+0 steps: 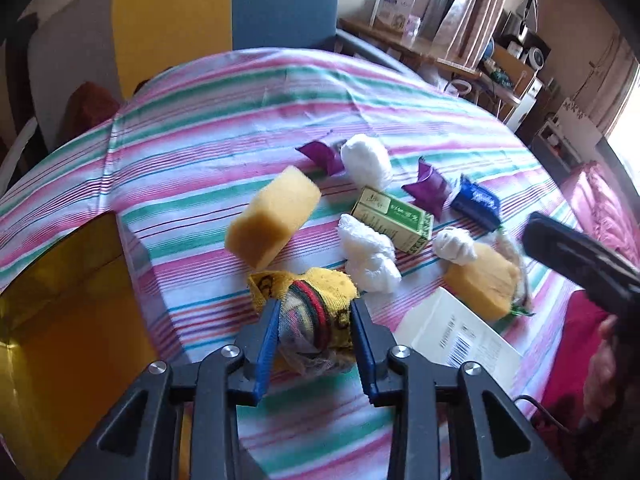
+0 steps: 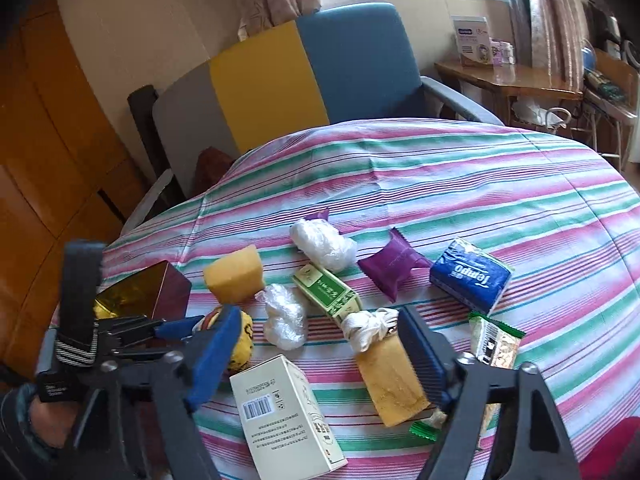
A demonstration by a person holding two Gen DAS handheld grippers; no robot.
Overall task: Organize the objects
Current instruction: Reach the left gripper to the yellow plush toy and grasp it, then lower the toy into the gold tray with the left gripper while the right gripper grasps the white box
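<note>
My left gripper (image 1: 316,305) is shut on a yellow patterned cloth bundle (image 1: 320,300) lying on the striped tablecloth (image 1: 240,120); both blue pads press its sides. The right wrist view shows the same bundle (image 2: 242,340) at the left, with the left gripper (image 2: 188,326) around it. My right gripper (image 2: 318,314) hangs low over the table with its jaws apart. A white barcode box (image 2: 284,412) and a flat yellow sponge (image 2: 390,380) lie between its fingers, and the sponge sits beside the right pad. Neither is squeezed.
An open gold tin (image 1: 60,320) stands at the table's left edge. Further out lie a sponge block (image 1: 272,220), a green carton (image 1: 394,218), two plastic wads (image 1: 368,256), purple sachets (image 1: 430,188), a blue tissue pack (image 2: 470,276), a rope knot (image 2: 368,326) and a snack packet (image 2: 496,340).
</note>
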